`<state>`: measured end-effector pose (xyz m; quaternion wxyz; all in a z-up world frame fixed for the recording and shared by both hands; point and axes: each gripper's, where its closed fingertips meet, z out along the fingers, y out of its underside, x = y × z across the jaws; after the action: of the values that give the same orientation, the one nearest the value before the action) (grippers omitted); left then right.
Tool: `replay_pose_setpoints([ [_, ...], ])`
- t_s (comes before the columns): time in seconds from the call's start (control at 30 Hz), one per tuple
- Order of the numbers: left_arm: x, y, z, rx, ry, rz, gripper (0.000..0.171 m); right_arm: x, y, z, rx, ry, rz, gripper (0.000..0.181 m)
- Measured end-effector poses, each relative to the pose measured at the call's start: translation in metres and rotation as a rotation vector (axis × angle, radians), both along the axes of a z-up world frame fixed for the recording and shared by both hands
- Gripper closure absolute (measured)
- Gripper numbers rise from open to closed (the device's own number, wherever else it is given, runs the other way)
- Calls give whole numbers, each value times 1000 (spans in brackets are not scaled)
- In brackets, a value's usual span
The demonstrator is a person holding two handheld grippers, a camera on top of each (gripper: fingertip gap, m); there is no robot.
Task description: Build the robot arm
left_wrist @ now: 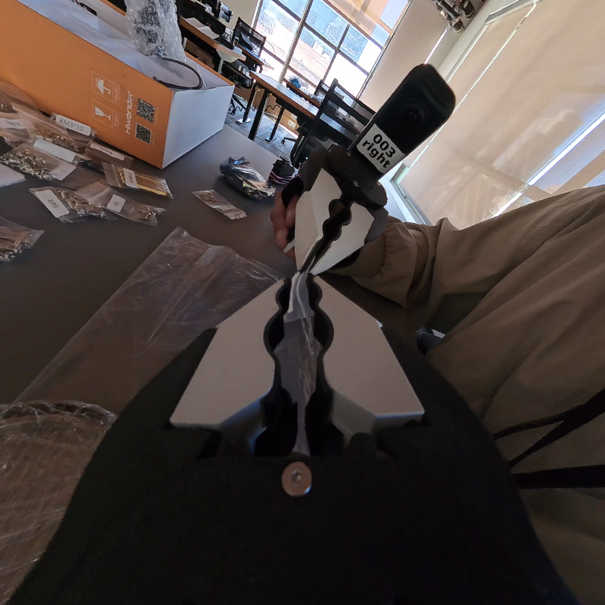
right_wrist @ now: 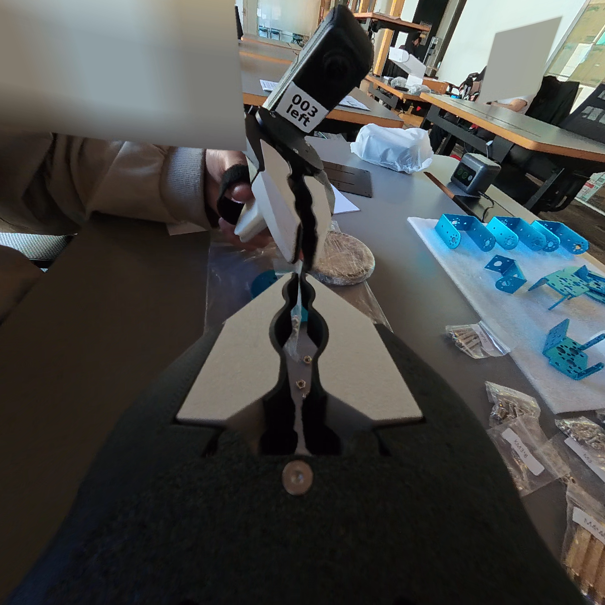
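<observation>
My left gripper and my right gripper meet tip to tip above a dark table. Both are shut on the same small clear plastic bag. In the right wrist view the bag runs down between the jaws and holds a few small brass nuts. The right gripper shows farther off in the left wrist view, held by a hand in a beige sleeve. The left gripper shows likewise in the right wrist view.
A large clear plastic sheet lies under the grippers. Behind stand an orange and white box and several bags of screws. To the right, blue metal brackets lie on a white foam sheet, beside a wrapped round disc. The tips of both grippers are at nearly the same place.
</observation>
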<state>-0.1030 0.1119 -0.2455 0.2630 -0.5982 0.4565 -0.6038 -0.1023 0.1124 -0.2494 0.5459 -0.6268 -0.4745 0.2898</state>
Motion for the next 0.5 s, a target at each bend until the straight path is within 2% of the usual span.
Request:
replay_pose_setpoints([
  [0.13, -1, -3, 0, 31, 0, -11, 170, 3, 3, 0, -17, 4, -17, 181],
  [0.3, 0, -9, -4, 84, 18, -32, 171, 3, 3, 0, -59, 25, -11, 181],
  [0.5, 4, -6, -14, 139, 51, 5, 171, 3, 7, -10, -143, 30, -23, 181],
])
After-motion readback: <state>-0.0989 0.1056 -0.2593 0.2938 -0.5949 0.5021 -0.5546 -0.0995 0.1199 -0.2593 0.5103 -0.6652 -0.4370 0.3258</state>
